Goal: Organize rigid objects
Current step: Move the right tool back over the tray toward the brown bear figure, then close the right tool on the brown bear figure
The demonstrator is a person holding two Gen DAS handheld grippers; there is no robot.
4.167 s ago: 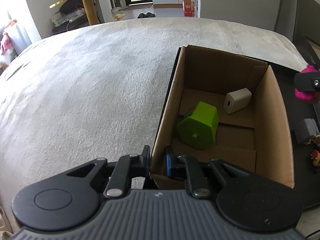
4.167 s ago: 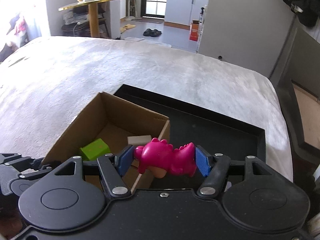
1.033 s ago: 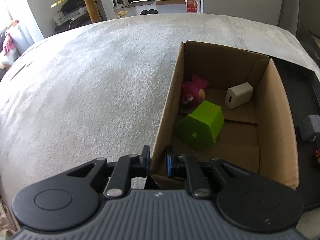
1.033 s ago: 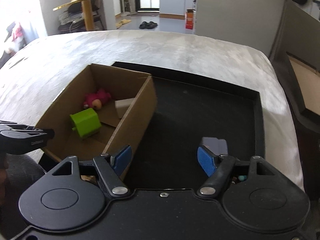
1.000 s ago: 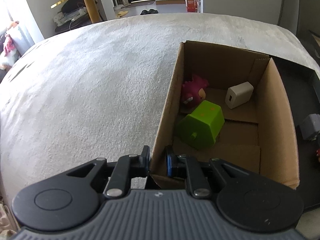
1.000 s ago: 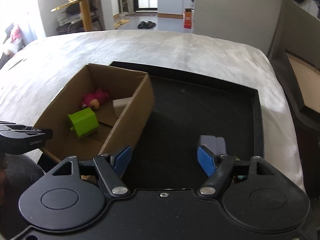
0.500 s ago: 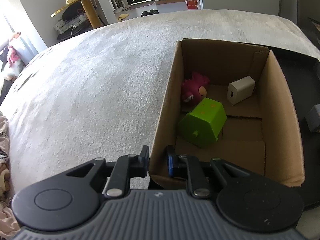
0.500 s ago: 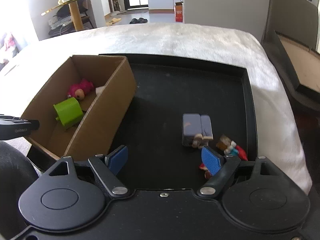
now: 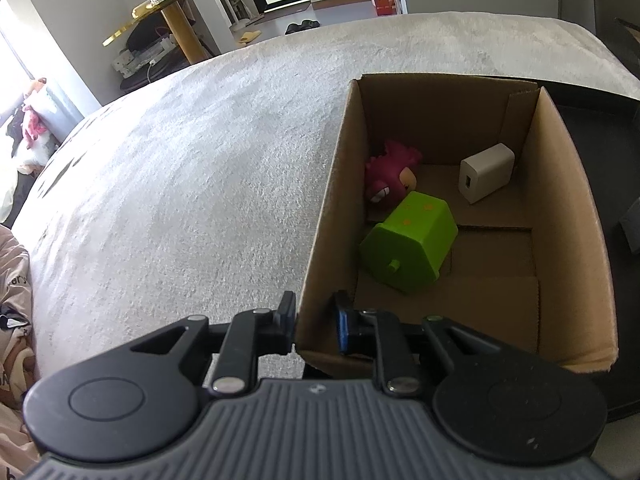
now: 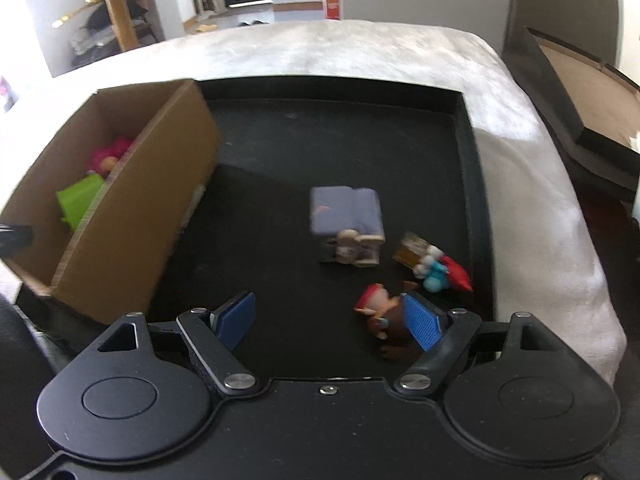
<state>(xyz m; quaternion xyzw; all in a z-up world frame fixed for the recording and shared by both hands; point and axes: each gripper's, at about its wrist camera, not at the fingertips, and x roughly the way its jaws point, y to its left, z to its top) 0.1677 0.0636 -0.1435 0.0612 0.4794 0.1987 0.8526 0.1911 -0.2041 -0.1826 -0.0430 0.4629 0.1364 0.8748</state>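
Observation:
My left gripper [image 9: 314,320] is shut on the near left corner of the cardboard box [image 9: 560,200], one finger outside the wall and one inside. In the box lie a pink dinosaur toy [image 9: 390,176], a green block [image 9: 408,248] and a white charger [image 9: 486,172]. My right gripper [image 10: 328,320] hangs open low over the black tray [image 10: 280,152]. A red-capped figure [image 10: 380,316] lies just inside its right pad, with no pad pressing on it. Farther in lie a grey-purple blocky toy [image 10: 344,212] and a small blue-and-red figure [image 10: 436,268].
The box [image 10: 132,220] stands on the tray's left side. The tray rests on a pale fuzzy cover [image 9: 180,180]. A dark framed board [image 10: 580,92] leans at the right. A gold-topped side table [image 9: 176,12] stands beyond the far edge.
The pink toy left my right gripper and now lies in the box. My right gripper opened wider and dropped toward the figures on the tray. The left gripper kept its hold on the box.

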